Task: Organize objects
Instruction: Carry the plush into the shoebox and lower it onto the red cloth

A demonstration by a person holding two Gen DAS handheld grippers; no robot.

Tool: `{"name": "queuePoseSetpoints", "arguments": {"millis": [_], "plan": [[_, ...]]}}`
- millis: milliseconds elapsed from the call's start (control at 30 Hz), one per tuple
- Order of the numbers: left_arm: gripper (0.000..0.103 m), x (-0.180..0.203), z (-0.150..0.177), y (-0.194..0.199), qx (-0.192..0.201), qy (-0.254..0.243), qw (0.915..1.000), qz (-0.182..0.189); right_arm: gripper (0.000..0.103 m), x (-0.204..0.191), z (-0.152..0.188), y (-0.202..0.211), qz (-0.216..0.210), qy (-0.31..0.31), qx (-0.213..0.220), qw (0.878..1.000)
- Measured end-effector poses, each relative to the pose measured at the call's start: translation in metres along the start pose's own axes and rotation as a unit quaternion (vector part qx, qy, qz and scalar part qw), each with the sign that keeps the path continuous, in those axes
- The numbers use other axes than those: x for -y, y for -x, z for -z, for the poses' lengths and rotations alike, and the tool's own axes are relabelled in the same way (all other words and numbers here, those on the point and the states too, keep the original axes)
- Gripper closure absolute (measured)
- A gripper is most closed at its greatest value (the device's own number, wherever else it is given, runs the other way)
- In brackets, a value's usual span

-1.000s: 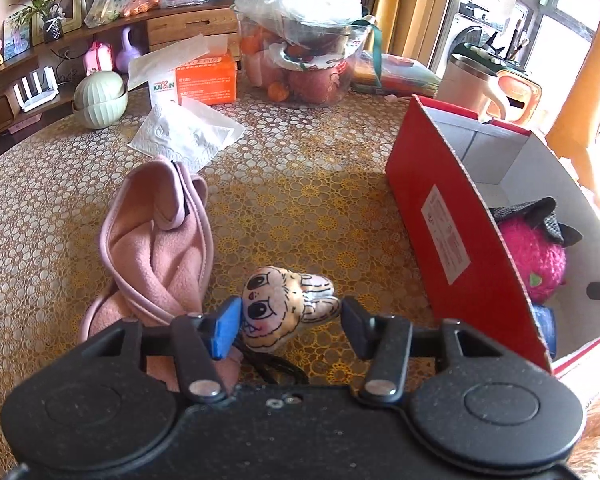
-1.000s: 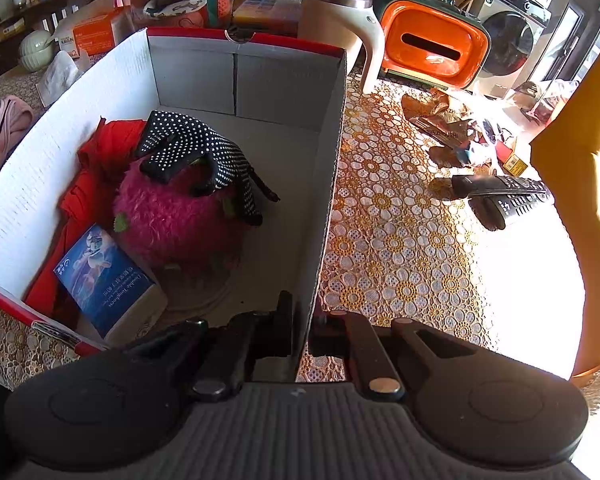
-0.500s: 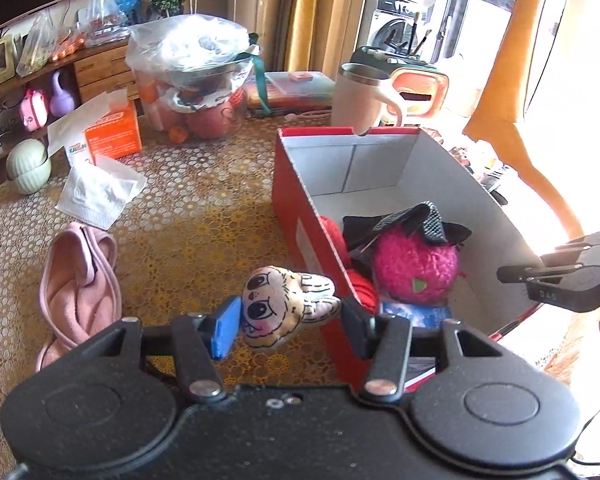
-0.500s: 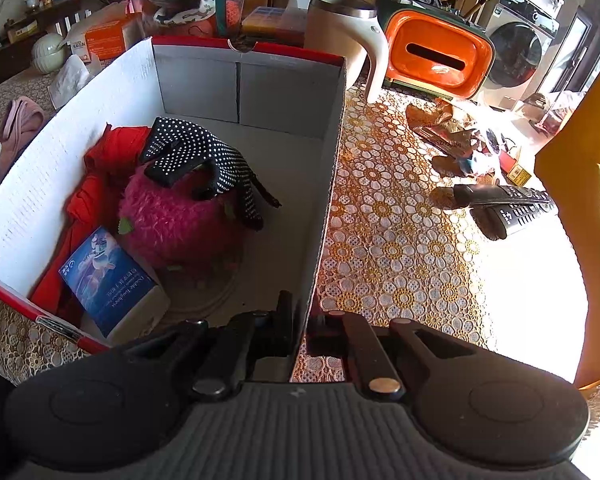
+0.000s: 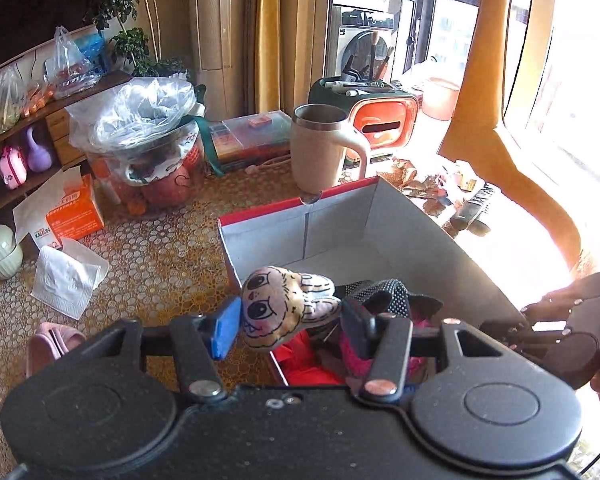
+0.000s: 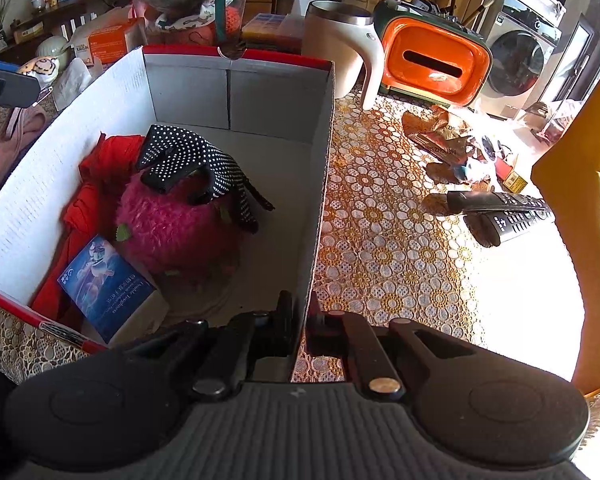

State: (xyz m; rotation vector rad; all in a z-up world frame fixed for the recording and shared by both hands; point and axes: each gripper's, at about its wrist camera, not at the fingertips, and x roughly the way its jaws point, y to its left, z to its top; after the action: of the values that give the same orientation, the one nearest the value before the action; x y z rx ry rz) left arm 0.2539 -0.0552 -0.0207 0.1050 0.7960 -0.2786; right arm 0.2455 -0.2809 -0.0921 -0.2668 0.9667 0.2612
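Several things already lie in the box [image 6: 236, 92] ahead of the right gripper [image 6: 298, 320], which is clamped on its near wall: a red cloth [image 6: 100, 168], a pink fuzzy ball [image 6: 172, 220], a dotted black band [image 6: 188, 160] and a small blue carton [image 6: 104, 280]. The left gripper [image 5: 288, 326] grasps a flat plush rabbit face [image 5: 284, 304], beige with big drawn eyes, above the box's left edge. A pink cloth [image 5: 52, 340] waits to its left.

Inside the box [image 6: 236, 92], bare floor is lying open along its right wall; the pink plush [image 6: 176, 224], red cloth [image 6: 100, 184] and blue carton [image 6: 108, 284] are crowding the left.
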Motion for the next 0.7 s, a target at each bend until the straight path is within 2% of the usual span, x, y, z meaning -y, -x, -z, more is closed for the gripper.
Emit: {"name": "queuePoseSetpoints", "arguments": {"millis": [133, 267, 500, 700], "plan": [[0.05, 0.006, -0.014, -0.017, -0.005, -0.008, 1.0, -0.002, 0.097, 0.001, 0.001, 0.001, -0.005, -0.004, 0.001, 1.0], [0.05, 0.01, -0.022, -0.04, -0.027, -0.008, 0.9996, 0.007, 0.097, 0.004, 0.001, 0.001, -0.011, -0.009, 0.001, 1.0], [0.05, 0.019, -0.023, -0.082, -0.07, -0.016, 0.9974, 0.008, 0.097, 0.006, 0.002, 0.001, -0.018, -0.016, 0.0, 1.0], [0.05, 0.027, -0.02, -0.105, -0.09, -0.027, 0.9956, 0.008, 0.097, 0.008, 0.004, 0.0, -0.024, -0.02, -0.002, 1.0]]}}
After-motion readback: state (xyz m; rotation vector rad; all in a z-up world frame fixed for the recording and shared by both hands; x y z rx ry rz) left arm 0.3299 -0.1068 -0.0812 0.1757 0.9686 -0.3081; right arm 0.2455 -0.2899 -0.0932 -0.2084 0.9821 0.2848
